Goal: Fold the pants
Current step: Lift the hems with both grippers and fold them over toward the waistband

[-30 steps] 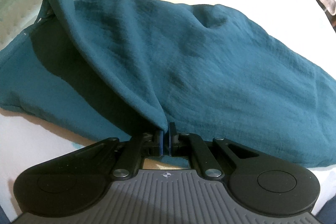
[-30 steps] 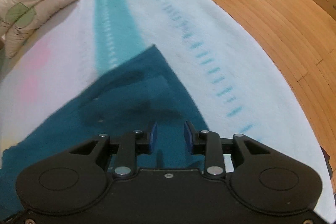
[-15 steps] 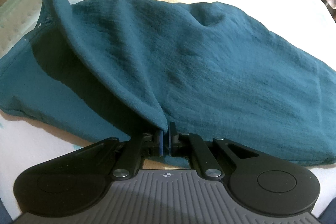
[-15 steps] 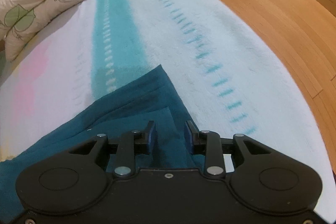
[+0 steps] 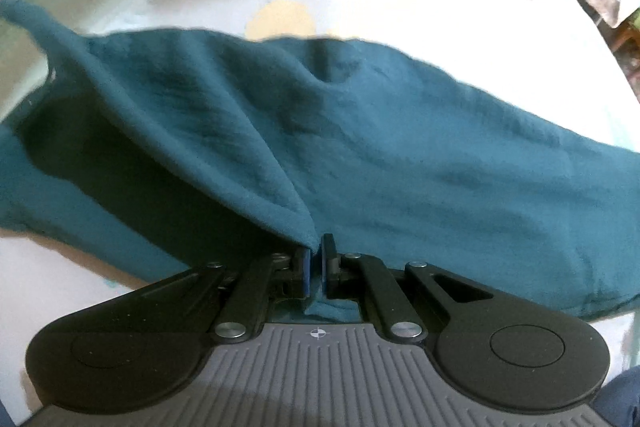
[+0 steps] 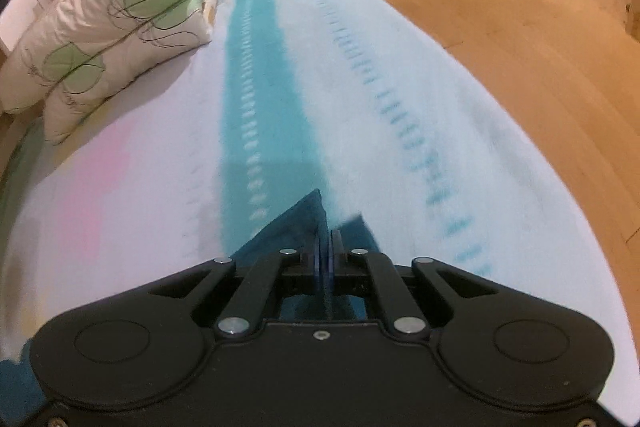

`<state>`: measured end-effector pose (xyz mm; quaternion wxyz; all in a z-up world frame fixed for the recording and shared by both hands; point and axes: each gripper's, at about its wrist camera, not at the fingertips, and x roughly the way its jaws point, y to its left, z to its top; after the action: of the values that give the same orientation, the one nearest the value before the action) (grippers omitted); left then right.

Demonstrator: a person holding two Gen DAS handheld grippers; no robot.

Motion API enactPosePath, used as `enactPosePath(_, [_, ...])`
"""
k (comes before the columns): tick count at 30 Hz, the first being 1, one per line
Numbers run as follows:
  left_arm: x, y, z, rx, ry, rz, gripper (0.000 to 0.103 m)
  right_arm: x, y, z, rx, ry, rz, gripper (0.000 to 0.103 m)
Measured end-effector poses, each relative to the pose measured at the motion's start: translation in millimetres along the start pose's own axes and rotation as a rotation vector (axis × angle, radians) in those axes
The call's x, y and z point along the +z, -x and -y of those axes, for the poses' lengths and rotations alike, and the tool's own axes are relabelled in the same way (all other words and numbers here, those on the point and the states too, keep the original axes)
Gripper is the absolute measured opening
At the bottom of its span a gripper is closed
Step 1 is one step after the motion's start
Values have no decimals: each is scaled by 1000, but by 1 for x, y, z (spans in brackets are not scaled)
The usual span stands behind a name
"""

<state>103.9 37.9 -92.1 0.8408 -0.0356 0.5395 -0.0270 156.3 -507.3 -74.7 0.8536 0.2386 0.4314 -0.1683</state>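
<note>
The left gripper (image 5: 316, 259) is pinching a raised fold of the pants (image 5: 400, 163), its fingers nearly together on the cloth. The right gripper (image 6: 327, 247) is clamping a corner of the pants (image 6: 304, 215), fingers closed on the fabric. The pants are lying spread on the bed (image 6: 160, 167), reaching beyond both grippers. The cloth is looking soft, light and limp, so hems and corners seem the best holds. One pair of pants, two grippers. Farther across the bed, one folded quilt (image 6: 112, 27) is sitting.
</note>
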Motion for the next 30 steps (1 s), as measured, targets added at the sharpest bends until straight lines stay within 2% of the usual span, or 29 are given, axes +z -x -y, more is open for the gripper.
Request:
enactPosePath(2, [-3, -9, 0, 4, 2, -32, 4, 1, -18, -4, -30, 30, -31, 10])
enactPosePath(4, [-6, -14, -1, 17, -9, -48, 5, -1, -26, -3, -34, 44, -64, 19])
enactPosePath(8, [-7, -17, 0, 22, -17, -50, 5, -9, 9, 11, -5, -1, -1, 22])
enactPosePath(10, [-6, -18, 1, 25, -23, -51, 5, -17, 33, 24, 14, -20, 26, 40])
enactPosePath(11, [-6, -18, 3, 29, -31, -50, 5, -24, 46, 31, 21, -28, 35, 44])
enactPosePath(16, [-8, -14, 14, 61, -93, -36, 6, -64, 74, 55, 64, -56, -38, 44])
enactPosePath(18, [-9, -16, 15, 68, -106, -36, 6, -83, 75, 58, 75, -57, -87, 44])
enactPosePath(22, [-7, -18, 14, 68, -98, -49, 6, -108, 63, 52, 64, -35, -129, 44])
enactPosePath(25, [-7, -18, 13, 63, -92, -53, 6, -112, 53, 45, 75, -28, -138, 44])
enactPosePath(30, [-7, -19, 13, 70, -96, -55, 6, -95, 38, 29, 93, -33, -129, 45])
